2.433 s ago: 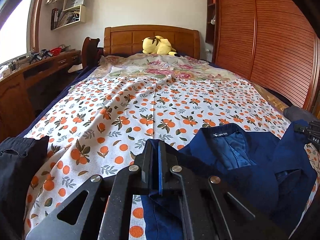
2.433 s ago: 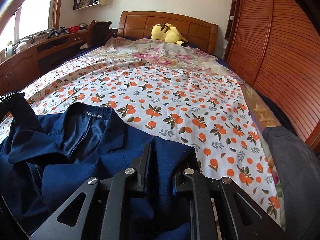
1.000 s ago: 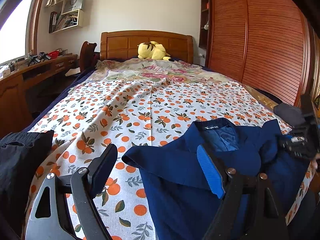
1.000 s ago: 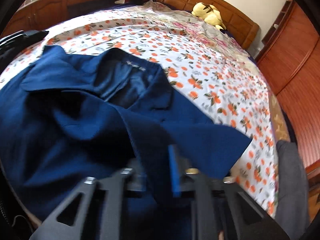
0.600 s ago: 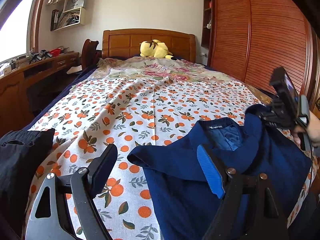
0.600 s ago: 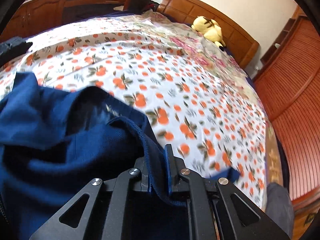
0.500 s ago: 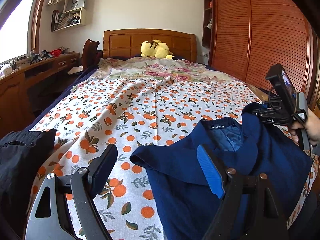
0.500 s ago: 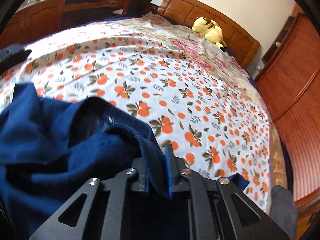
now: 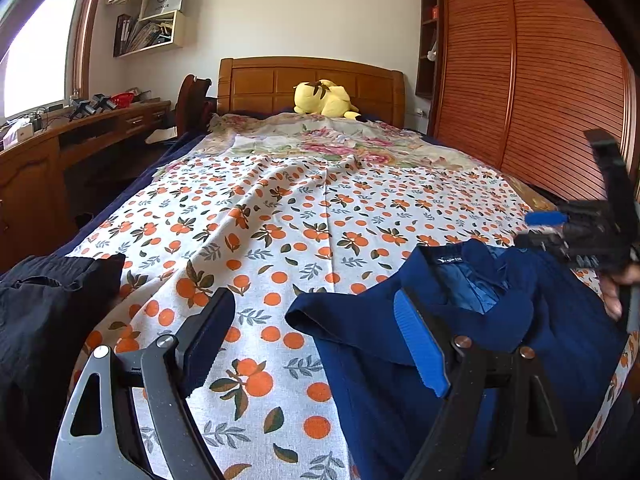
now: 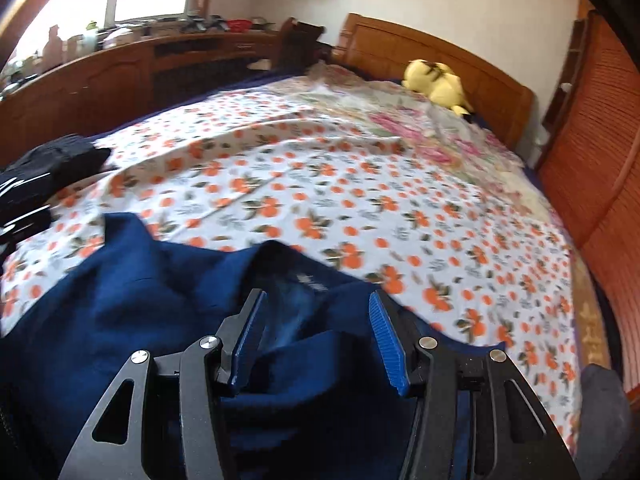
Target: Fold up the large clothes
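Left wrist view: black garment (image 9: 48,312) at far left on the bed (image 9: 312,216), then the left claw (image 9: 316,344) with jaws wide apart and nothing between them, one pad over the orange-print sheet, the blue pad over the navy jacket (image 9: 460,344). Jacket lies at the near right part of the bed, just beside and under that claw's right finger, its left lapel tip poking out toward the gap. Farther right, the right claw (image 9: 560,228) hangs above the jacket's right shoulder, a hand (image 9: 616,292) behind it. Right wrist view: right claw (image 10: 316,340) has jaws opening, pads apart, jacket cloth bunched below and between them but not pinched. Versus a second ago: right claw was clamped on a jacket edge, now it has let go; left claw is equally wide and barely shifted; the cloth has dropped back onto the jacket. Jacket (image 10: 168,320) has its collar and label toward the headboard (image 9: 312,80), hem toward the camera, so its long axis runs along the bed's length. Yellow plush (image 9: 324,100) sits at the headboard.
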Demonstrator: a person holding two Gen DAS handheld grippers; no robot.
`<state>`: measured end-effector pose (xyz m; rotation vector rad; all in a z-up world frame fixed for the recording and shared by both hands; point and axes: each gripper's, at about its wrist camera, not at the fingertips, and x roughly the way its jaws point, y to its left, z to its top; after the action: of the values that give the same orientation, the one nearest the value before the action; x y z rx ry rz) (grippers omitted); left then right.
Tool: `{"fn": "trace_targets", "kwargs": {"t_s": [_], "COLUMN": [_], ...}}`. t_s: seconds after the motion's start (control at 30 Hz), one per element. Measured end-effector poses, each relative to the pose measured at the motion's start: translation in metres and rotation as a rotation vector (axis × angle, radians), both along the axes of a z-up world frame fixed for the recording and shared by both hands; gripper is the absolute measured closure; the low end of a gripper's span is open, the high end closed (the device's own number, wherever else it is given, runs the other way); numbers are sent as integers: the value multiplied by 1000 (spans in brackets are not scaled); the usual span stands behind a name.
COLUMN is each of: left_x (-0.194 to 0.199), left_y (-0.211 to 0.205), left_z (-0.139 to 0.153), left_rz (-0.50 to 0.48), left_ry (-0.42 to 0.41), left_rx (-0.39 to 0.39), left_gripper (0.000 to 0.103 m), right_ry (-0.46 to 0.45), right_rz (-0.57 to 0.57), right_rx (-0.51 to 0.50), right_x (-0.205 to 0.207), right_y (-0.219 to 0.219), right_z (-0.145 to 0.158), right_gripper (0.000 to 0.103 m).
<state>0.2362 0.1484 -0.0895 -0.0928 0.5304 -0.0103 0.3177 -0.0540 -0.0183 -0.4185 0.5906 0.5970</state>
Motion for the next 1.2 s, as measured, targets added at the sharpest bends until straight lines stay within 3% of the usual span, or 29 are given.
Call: {"fn": "trace_targets", "kwargs": {"t_s": [0.33,0.53,0.73,0.77,0.8,0.87,1.0,1.2], "left_x": [-2,-2,-2,-1,-1,-1,-2,-1], "left_y": [9,12,12,11,11,11,10,5], "left_z": [-2,-3,-3,-4,-4,-3,-3,-1], "left_rz": [19,25,20,19,17,15,13,3], "left_ry": [6,5,12,12,12,11,11,9], "left_rx": [1,-2,5,6,6,5,4,3], "left_gripper": [21,21,21,21,21,21,21,21], "right_ry": [109,134,116,125,143,160,117,54], "right_rz": [201,257,207,204,207,215,138,80], "right_rx": [-1,-69,-210,-206,-197,-169,-108,-109], "right_x": [-55,-52,-19,-11,-3,10,49,105], "right_y": [34,46,66,69,72,75,75,88], "right_z": [-28,-43,-58,-59,-58,-51,-32,-32], "right_gripper": [48,48,49,63,86,97,101,101]}}
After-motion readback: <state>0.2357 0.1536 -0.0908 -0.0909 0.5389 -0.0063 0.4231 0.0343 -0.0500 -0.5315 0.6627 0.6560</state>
